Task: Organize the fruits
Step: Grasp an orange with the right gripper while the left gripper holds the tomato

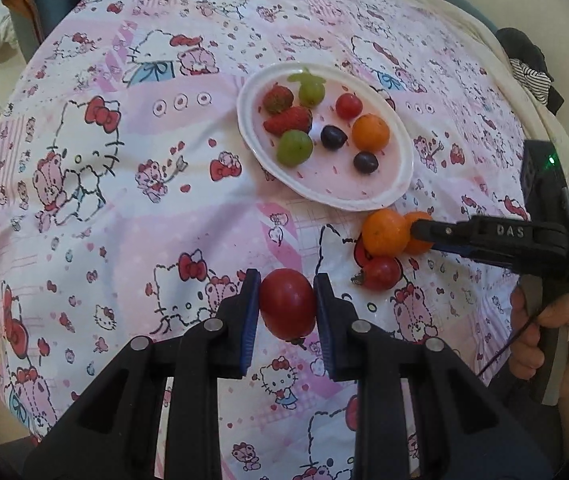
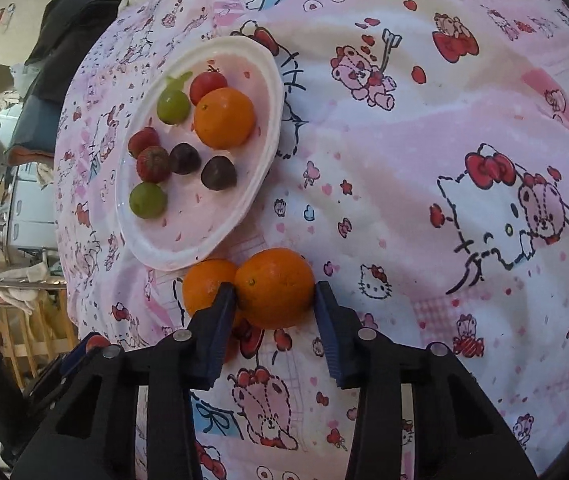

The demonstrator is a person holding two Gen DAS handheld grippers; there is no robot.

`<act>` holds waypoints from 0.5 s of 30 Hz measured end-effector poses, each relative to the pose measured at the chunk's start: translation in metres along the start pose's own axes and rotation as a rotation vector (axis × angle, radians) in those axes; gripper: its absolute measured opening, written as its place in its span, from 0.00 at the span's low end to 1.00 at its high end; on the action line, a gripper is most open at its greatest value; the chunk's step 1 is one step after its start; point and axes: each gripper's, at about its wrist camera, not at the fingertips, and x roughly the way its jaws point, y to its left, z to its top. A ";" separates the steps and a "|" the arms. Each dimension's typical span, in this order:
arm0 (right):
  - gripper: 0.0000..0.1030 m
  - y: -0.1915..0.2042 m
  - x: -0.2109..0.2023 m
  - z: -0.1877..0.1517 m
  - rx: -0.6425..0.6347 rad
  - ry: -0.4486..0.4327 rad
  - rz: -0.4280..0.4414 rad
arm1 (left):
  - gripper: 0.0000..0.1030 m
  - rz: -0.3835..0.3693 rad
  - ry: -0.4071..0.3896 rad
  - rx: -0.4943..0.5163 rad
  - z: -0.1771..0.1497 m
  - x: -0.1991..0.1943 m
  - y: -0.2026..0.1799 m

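My left gripper is shut on a red tomato, held near the cloth. My right gripper has its jaws around an orange on the cloth, both pads touching it. A second orange lies against it on the left. In the left wrist view the right gripper reaches in from the right to the two oranges, with a small red tomato just below them. A white oval plate holds strawberries, green and dark grapes, a cherry tomato and an orange.
The table wears a pink Hello Kitty cloth. The plate also shows in the right wrist view, just behind the oranges. Furniture and clutter stand beyond the table's left edge. A hand holds the right gripper's handle.
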 end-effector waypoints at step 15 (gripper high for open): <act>0.39 0.009 -0.084 -0.025 -0.039 -0.246 0.025 | 0.22 0.103 -0.182 -0.049 0.001 -0.032 0.015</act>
